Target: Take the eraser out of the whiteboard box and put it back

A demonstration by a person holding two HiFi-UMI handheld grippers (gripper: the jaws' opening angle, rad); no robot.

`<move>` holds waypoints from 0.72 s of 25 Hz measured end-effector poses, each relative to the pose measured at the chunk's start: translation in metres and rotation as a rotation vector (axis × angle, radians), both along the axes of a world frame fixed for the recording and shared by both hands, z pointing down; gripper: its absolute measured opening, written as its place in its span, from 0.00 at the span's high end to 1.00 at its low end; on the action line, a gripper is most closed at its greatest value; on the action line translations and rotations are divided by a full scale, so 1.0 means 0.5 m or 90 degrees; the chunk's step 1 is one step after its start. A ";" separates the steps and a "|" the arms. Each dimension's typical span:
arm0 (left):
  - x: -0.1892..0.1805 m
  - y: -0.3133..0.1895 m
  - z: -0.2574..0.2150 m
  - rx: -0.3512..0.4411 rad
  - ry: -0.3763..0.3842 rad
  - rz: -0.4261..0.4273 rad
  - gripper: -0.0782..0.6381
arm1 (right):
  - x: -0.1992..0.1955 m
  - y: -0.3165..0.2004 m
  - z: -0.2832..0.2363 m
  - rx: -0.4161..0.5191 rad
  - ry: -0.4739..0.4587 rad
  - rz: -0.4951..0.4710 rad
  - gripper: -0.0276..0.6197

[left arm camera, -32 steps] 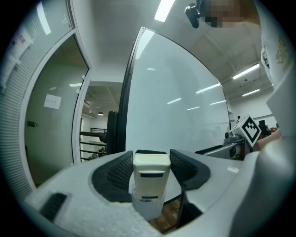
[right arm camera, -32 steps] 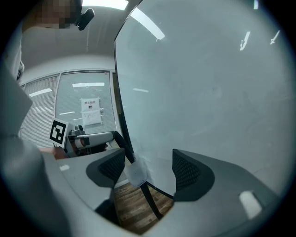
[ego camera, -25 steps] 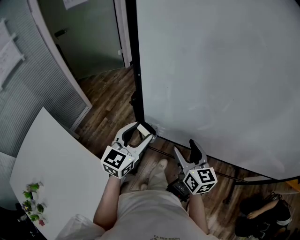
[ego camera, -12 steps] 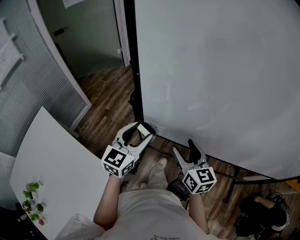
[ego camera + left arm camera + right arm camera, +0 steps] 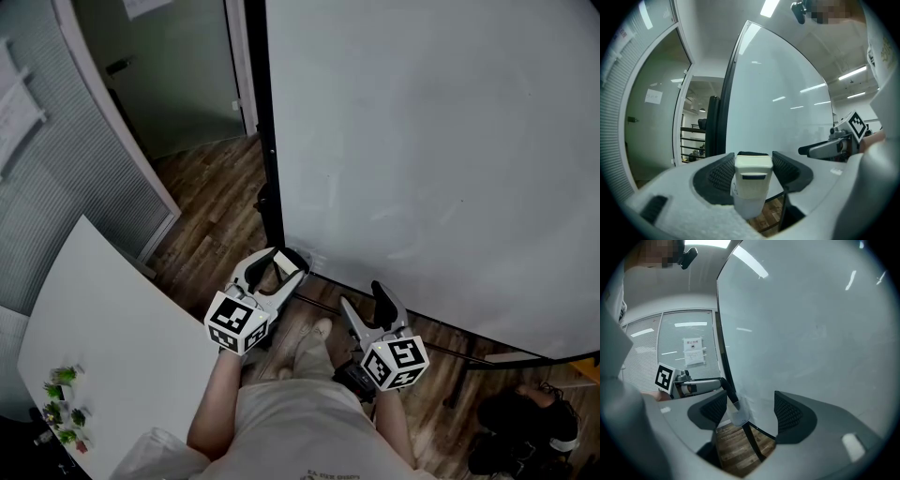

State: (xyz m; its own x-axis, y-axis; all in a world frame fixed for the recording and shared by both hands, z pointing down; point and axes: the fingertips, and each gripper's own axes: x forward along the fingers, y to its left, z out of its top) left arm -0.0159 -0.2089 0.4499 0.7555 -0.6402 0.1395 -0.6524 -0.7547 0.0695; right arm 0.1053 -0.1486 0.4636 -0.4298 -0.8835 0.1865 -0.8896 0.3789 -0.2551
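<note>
My left gripper is shut on the cream eraser, close to the whiteboard's lower left corner. In the left gripper view the eraser stands upright between the two ribbed pads, with the pale whiteboard box just below and beyond it. The right gripper view shows that translucent box fixed at the board's bottom corner, and the left gripper reaching toward it from the left. My right gripper hangs open to the right, below the board's edge, with nothing between its pads.
The board's black frame post runs down to the wooden floor. A white table with small green items fills the lower left. A glass partition stands at the left, a dark bag on the floor at the lower right.
</note>
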 end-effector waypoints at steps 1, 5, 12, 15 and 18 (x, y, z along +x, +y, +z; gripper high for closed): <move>-0.001 0.000 0.003 -0.001 0.000 -0.001 0.54 | 0.000 0.000 0.001 0.000 0.000 0.000 0.47; -0.003 0.002 0.007 -0.005 -0.002 -0.004 0.54 | -0.003 0.003 0.001 -0.002 0.000 -0.003 0.47; -0.002 0.003 0.019 -0.007 -0.016 -0.004 0.54 | -0.006 0.007 0.007 -0.005 0.001 -0.007 0.47; -0.001 0.002 0.025 -0.010 -0.021 -0.006 0.54 | -0.004 0.008 0.009 -0.007 0.000 -0.006 0.47; 0.000 -0.002 0.033 -0.014 -0.024 -0.007 0.54 | -0.002 0.006 0.013 -0.010 0.000 -0.005 0.47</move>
